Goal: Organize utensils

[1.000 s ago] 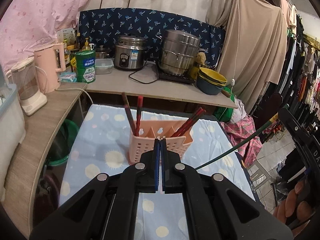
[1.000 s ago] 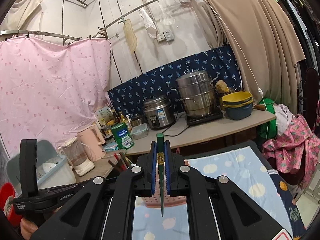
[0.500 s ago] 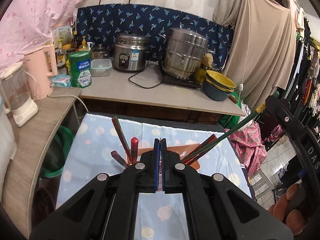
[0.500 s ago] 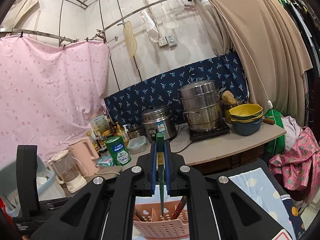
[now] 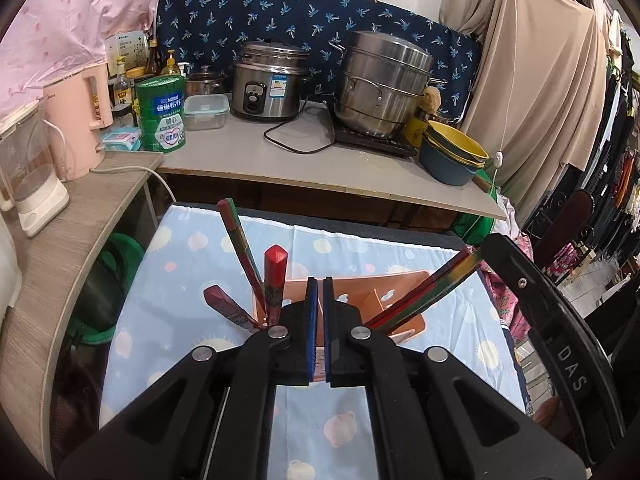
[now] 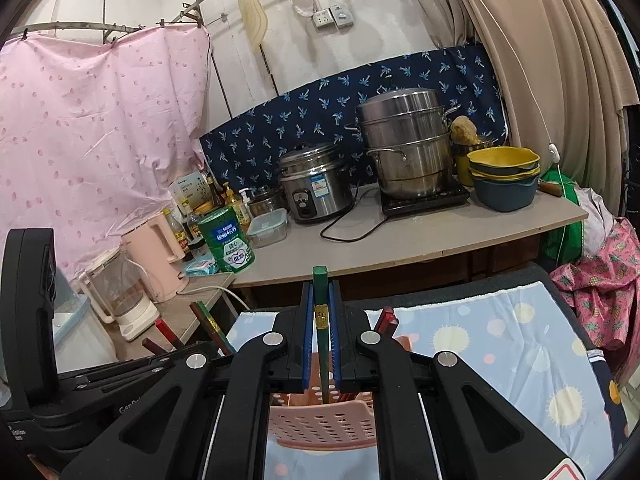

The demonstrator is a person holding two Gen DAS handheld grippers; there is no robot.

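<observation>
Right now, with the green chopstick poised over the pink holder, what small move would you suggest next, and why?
Probably open the right gripper and let go: the green chopstick stands upright between its fingers, its lower end already dipping inside the pink perforated plastic holder, beside the red chopsticks already there.

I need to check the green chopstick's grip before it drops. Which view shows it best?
The right wrist view: the green chopstick stands upright, clamped in the right tongs, tip over the caddy. The left wrist view shows only a slanted length of it entering from the right.
</observation>
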